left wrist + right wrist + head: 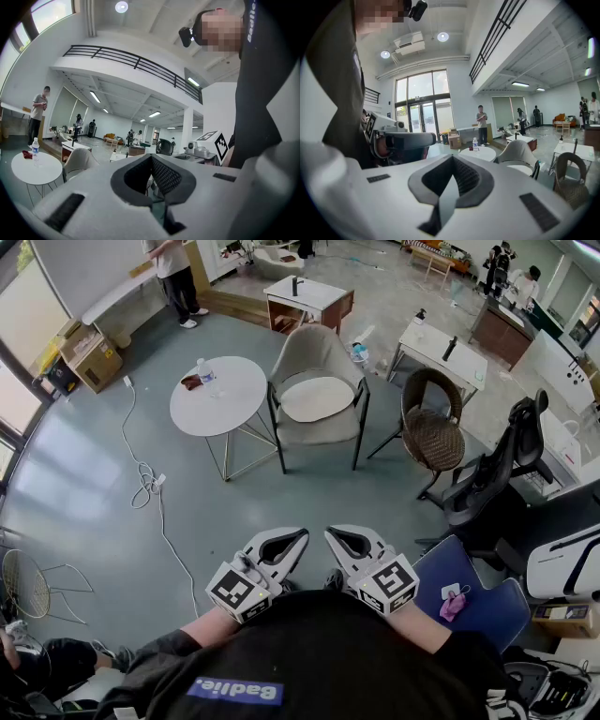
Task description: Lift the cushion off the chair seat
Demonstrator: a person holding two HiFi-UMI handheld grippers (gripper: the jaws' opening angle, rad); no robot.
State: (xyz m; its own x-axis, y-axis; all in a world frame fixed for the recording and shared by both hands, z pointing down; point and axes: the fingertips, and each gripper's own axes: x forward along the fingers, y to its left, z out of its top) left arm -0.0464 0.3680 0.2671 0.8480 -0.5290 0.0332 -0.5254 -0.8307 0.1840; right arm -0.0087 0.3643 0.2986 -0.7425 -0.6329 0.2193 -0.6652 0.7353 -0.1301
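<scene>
The jaws of the left gripper (297, 540) and the right gripper (334, 539) are closed together and empty, side by side at the near edge. The cushion (317, 397) lies flat on the chair (315, 351) seat, far and straight ahead, well apart. Neither gripper is judged nearer.

Bright daylight from tall windows (422, 101) and ceiling lamps (121, 6) lights sharp frames, fisheye-bent at the edges.
</scene>
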